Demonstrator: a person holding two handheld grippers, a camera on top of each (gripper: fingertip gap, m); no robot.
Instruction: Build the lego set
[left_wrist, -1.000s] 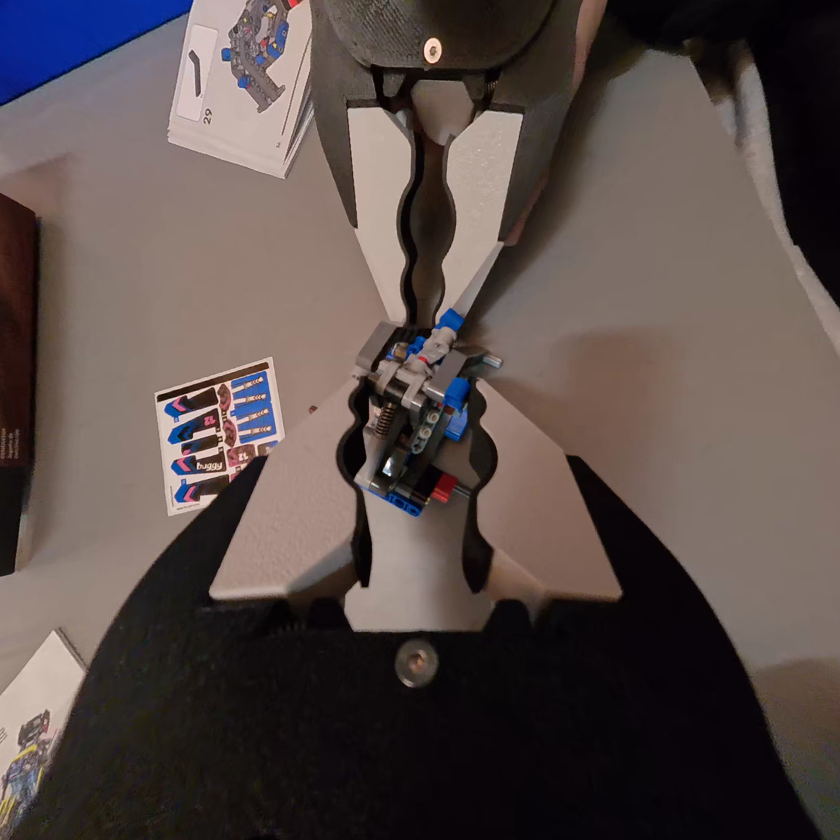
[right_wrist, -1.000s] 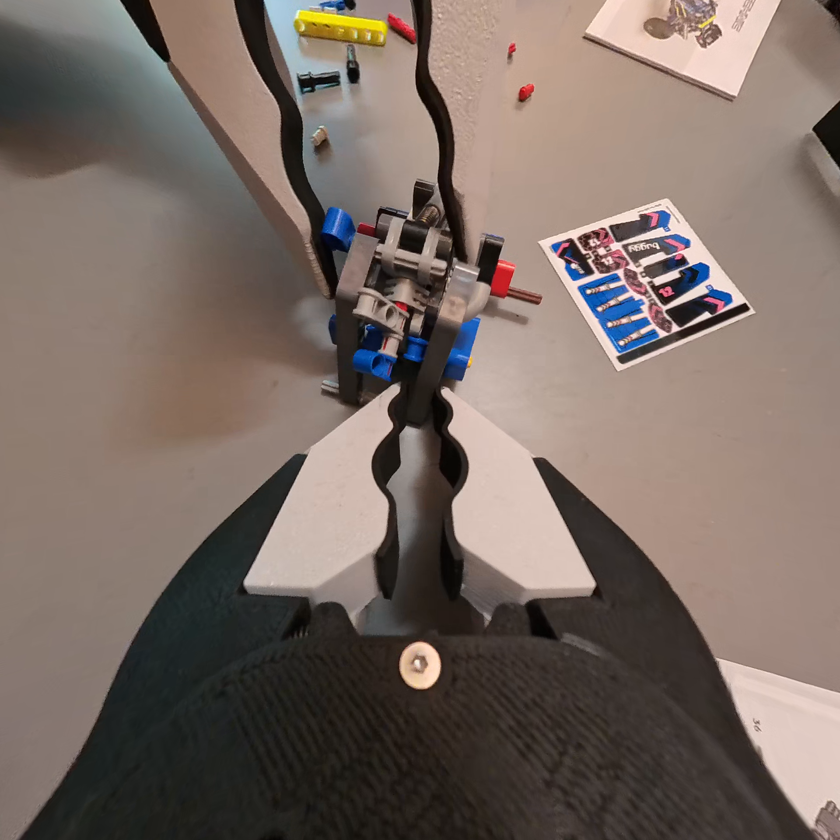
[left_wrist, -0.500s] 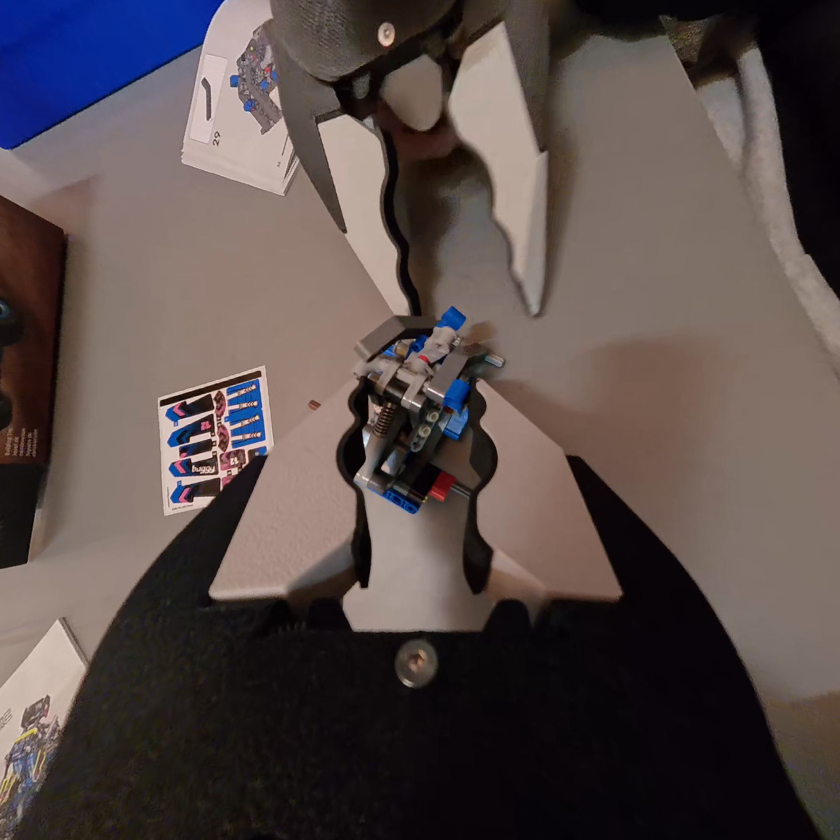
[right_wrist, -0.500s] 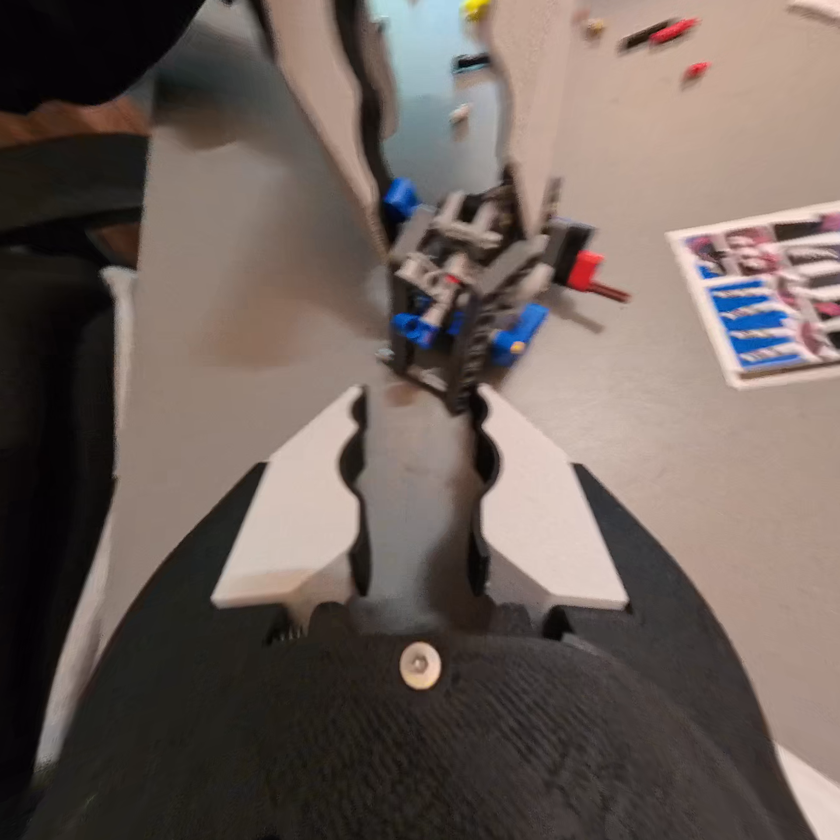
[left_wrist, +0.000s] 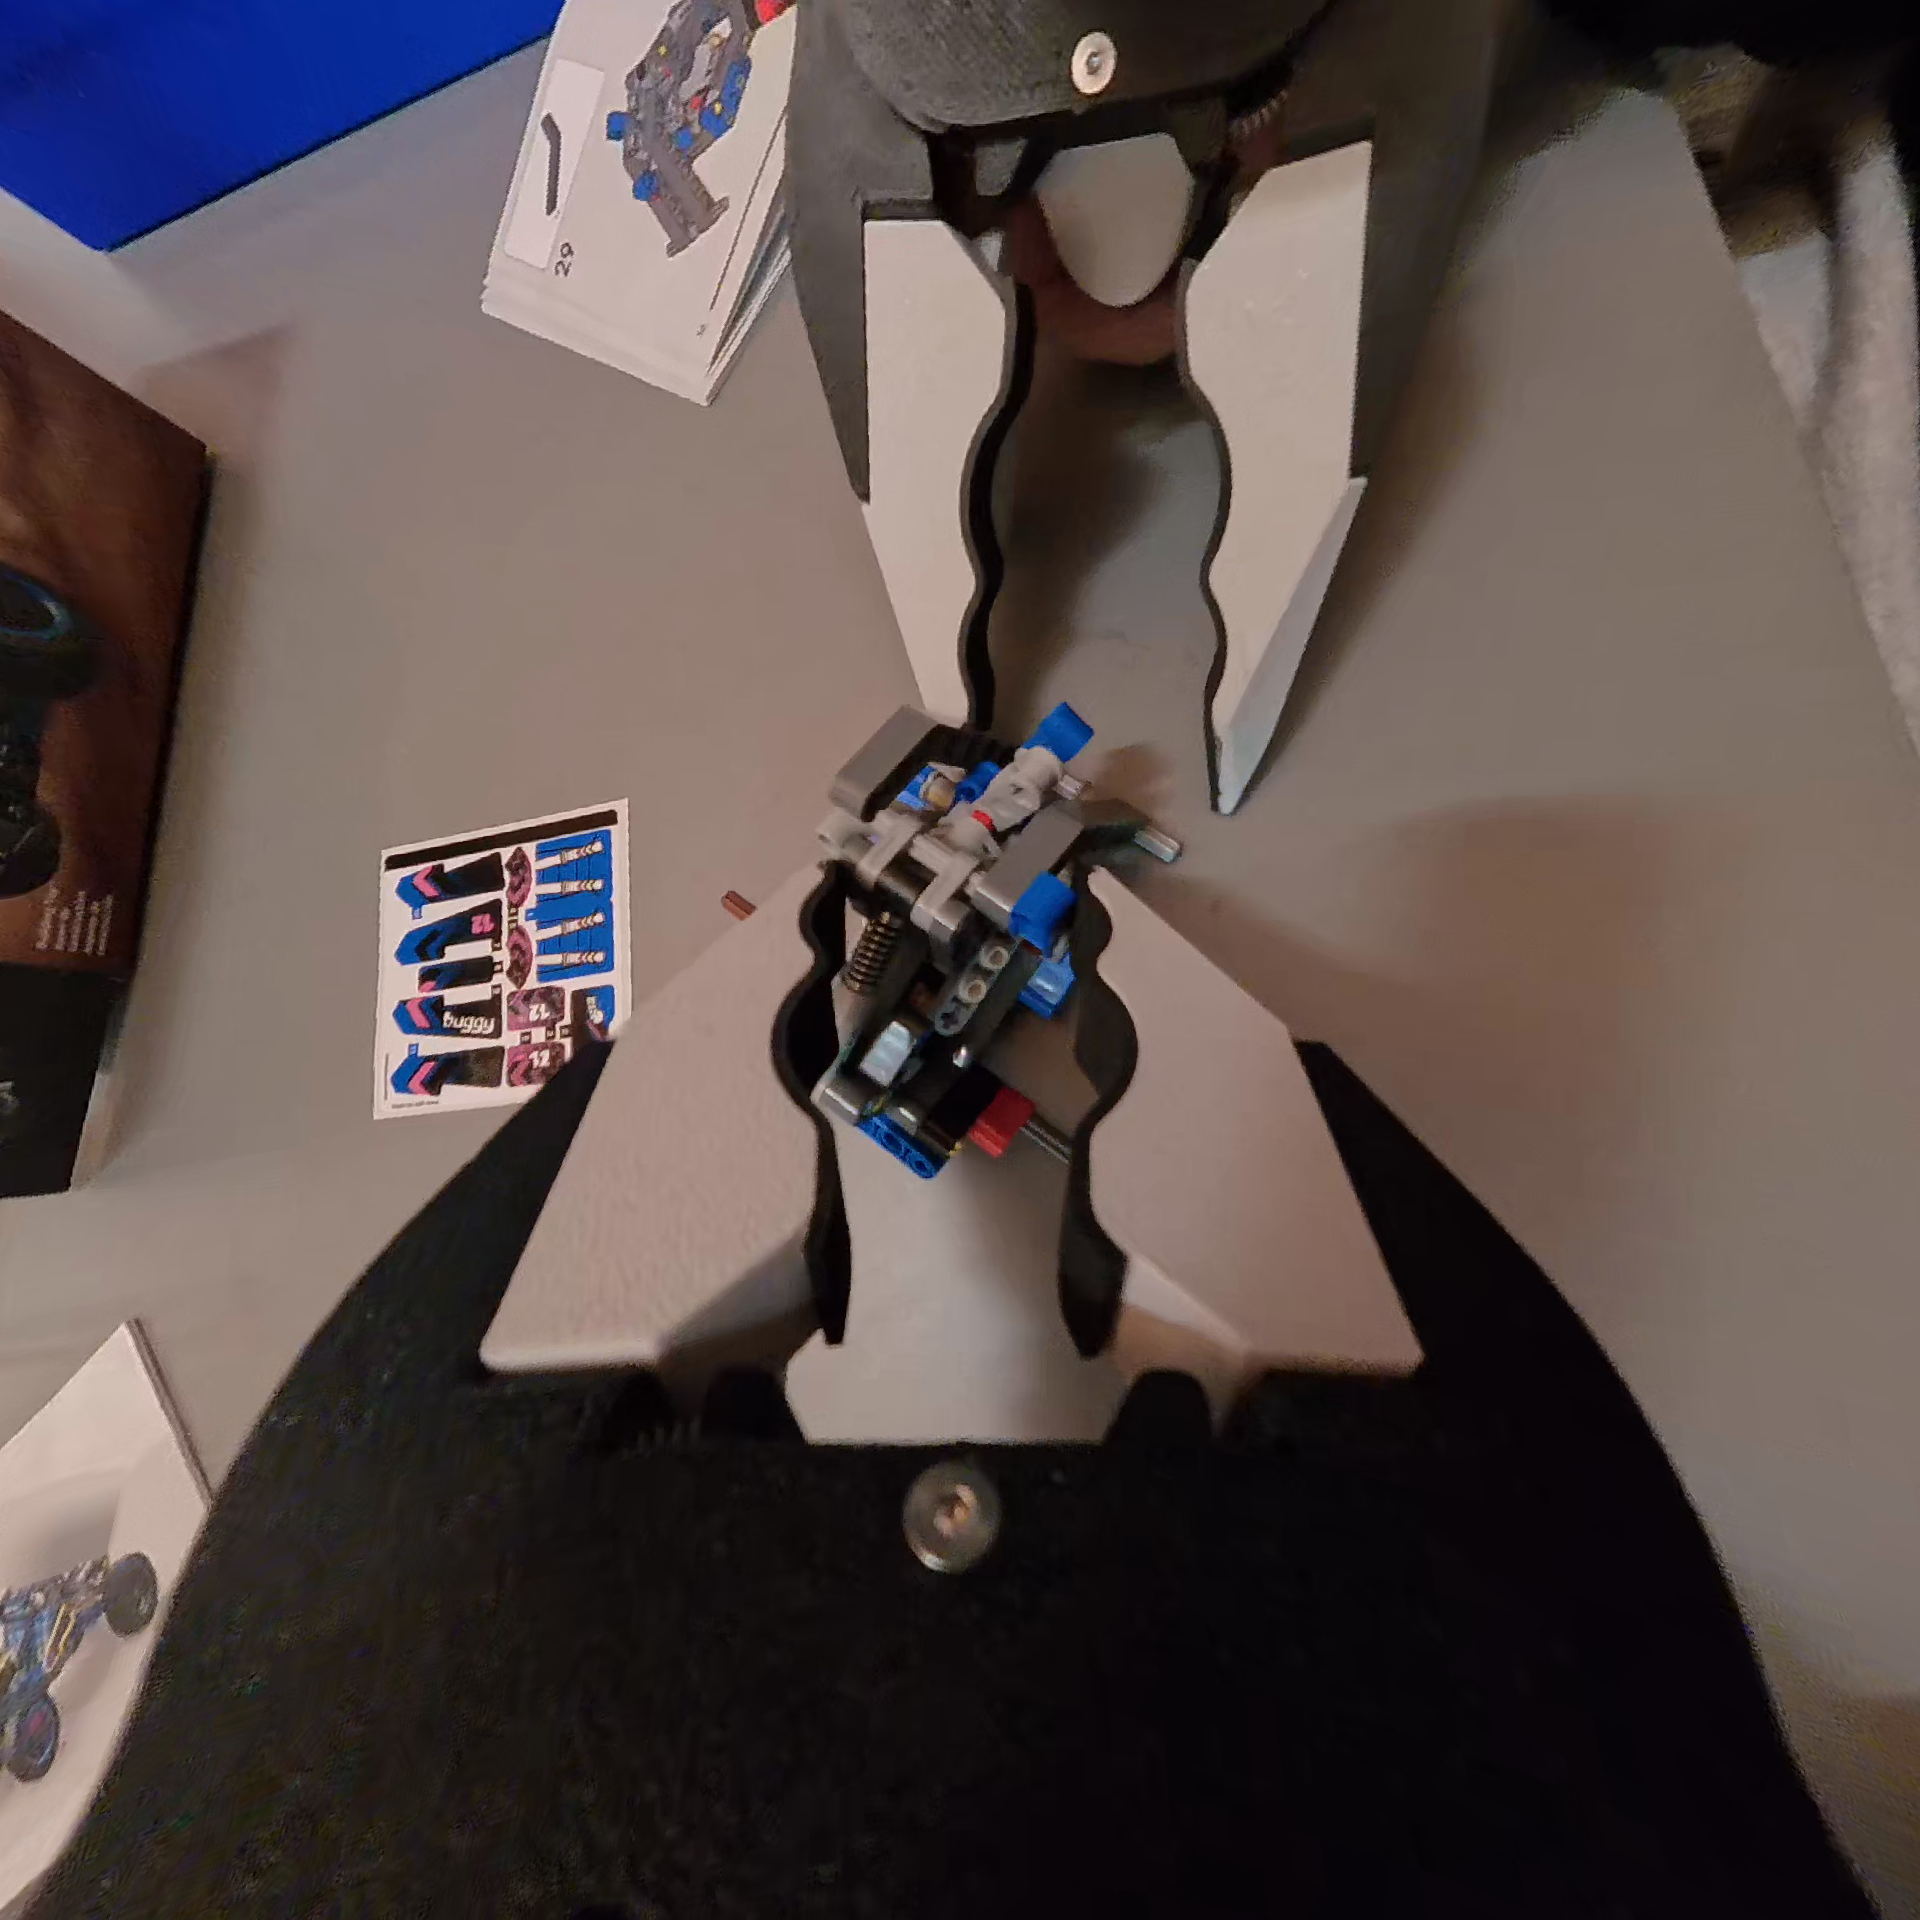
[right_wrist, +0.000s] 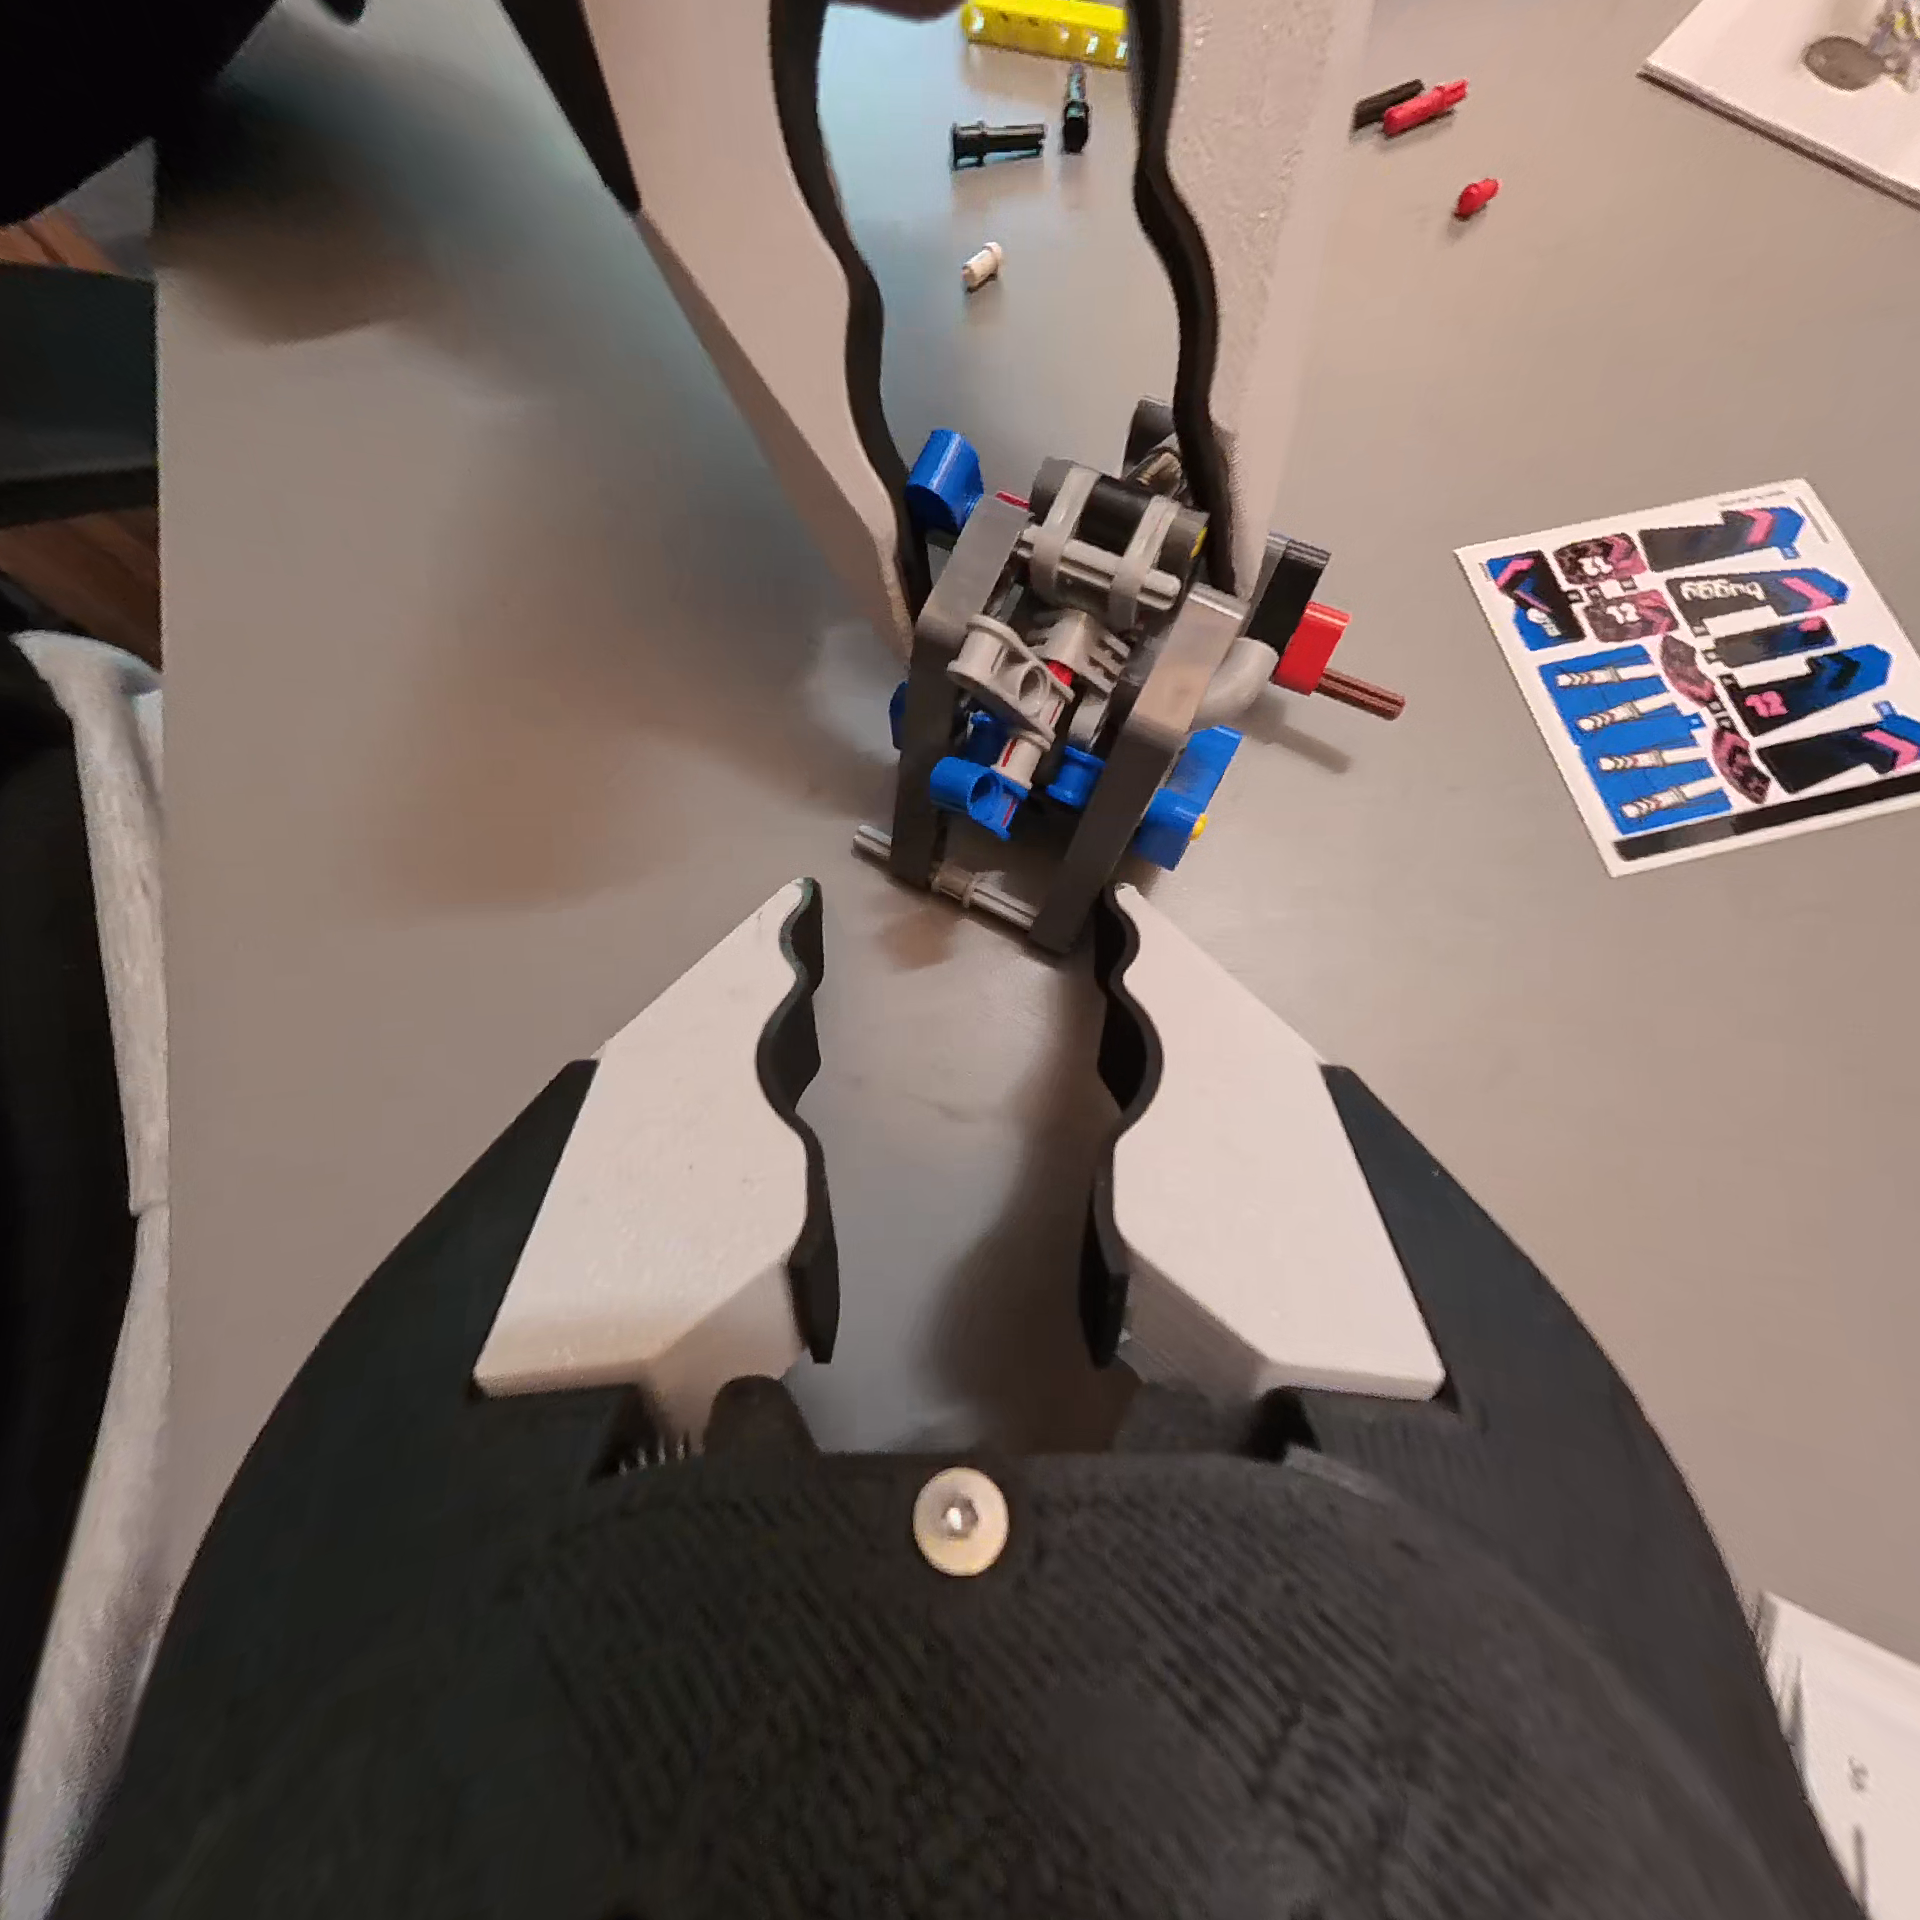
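A small grey, blue and black lego assembly (left_wrist: 951, 935) with a spring and a red bush on an axle stands on the grey table (left_wrist: 1558, 1039). My left gripper (left_wrist: 951, 894) is shut on it, its fingers pressed against both sides. In the right wrist view the assembly (right_wrist: 1070, 675) sits between the left gripper's fingers (right_wrist: 894, 561), which reach in from the top. My right gripper (right_wrist: 956, 899) is open and empty, its tips just short of the assembly's near end. It also shows in the left wrist view (left_wrist: 1101, 758), reaching in from the top.
A sticker sheet (left_wrist: 504, 961) lies beside the assembly. An open instruction booklet (left_wrist: 644, 187), a dark box (left_wrist: 83, 748) and a second booklet (left_wrist: 73, 1538) lie on the left. Loose parts lie beyond: a yellow beam (right_wrist: 1044, 26), black pins (right_wrist: 997, 140), red pins (right_wrist: 1423, 102).
My right gripper was shut at the assembly's near end; it has opened and drawn back a little. My left gripper keeps its hold on the assembly.
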